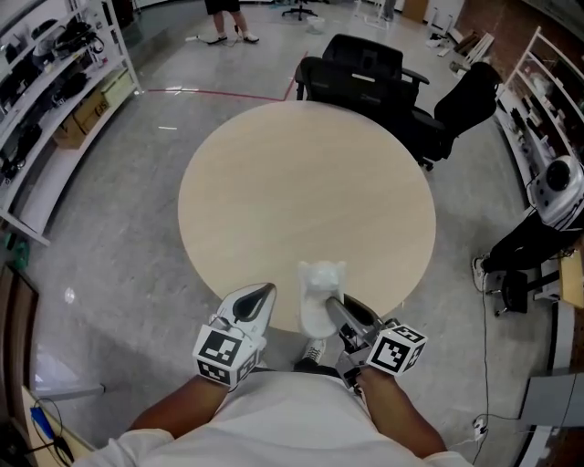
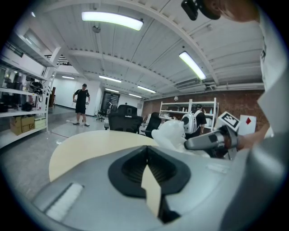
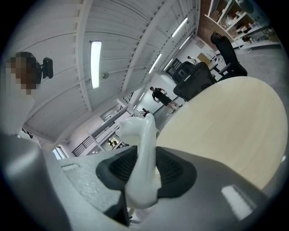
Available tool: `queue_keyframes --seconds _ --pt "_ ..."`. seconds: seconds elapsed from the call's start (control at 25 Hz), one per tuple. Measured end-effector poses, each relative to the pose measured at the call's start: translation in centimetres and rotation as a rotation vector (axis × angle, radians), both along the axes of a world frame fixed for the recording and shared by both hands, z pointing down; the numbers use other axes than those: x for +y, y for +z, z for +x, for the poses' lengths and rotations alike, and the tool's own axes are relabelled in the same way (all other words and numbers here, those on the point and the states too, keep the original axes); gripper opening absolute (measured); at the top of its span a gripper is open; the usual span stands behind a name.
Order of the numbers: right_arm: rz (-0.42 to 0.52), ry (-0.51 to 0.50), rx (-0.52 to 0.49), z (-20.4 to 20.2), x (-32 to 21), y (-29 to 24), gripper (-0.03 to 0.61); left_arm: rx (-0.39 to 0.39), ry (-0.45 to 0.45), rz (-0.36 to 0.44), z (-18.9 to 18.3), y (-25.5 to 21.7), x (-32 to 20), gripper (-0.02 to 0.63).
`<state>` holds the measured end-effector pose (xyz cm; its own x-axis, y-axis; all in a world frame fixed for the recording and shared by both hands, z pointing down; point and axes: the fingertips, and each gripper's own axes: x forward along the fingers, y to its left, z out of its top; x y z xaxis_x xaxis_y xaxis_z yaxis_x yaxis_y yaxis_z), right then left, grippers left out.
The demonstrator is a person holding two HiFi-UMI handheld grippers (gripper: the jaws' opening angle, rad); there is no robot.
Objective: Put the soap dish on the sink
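Gripping one soap dish point(image 1: 319, 296), one round table point(image 1: 301, 201)

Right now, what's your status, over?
Right gripper shut on soap dish, over table's near edge. Left gripper shut, empty. No sink in sight.

Can see only the legs of a bystander point(image 1: 224, 20), cropped by the head view's top edge. Cannot tell the shelf clutter point(image 1: 36, 55) at upper left: too small. Lose the table's point(image 1: 301, 182) near rim behind the soap dish point(image 1: 318, 296) and right gripper point(image 1: 336, 306), lower centre.
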<state>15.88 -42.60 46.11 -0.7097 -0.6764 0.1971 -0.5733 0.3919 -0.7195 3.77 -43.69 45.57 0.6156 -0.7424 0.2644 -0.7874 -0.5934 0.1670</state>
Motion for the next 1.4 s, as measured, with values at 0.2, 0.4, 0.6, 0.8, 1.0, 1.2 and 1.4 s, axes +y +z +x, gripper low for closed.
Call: queue_keyframes --seconds 0.2,0.4,0.6,0.8,1.0,1.2,1.4 --pt "-0.011 -0.050 -0.010 1.8 -2.7 0.4 0.132 0.008 -0.048 -0.020 1.9 0.1 -2.0 0.008" --pt "-0.024 -0.105 -0.020 3.4 -4.3 1.3 0.132 -0.013 -0.104 -0.026 3.5 0.6 -3.1 0.008" --pt "-0.054 -0.136 -0.028 4.5 -5.3 3.2 0.132 -0.038 -0.139 -0.014 4.7 0.6 -4.1 0.008" --pt "-0.079 -0.133 -0.039 3.7 -5.2 4.2 0.132 -0.070 -0.141 -0.037 3.5 1.4 -3.9 0.008" --pt "-0.094 -0.068 -0.047 3.6 -6.1 4.2 0.132 -0.094 -0.095 -0.051 2.8 2.0 -5.1 0.008" --pt "-0.128 0.008 -0.051 2.4 -6.6 5.1 0.132 -0.102 -0.044 -0.062 1.1 2.4 -6.1 0.008" --pt "-0.218 0.085 -0.059 1.0 -7.3 7.9 0.132 -0.113 0.001 -0.075 -0.7 3.7 -7.0 0.008"
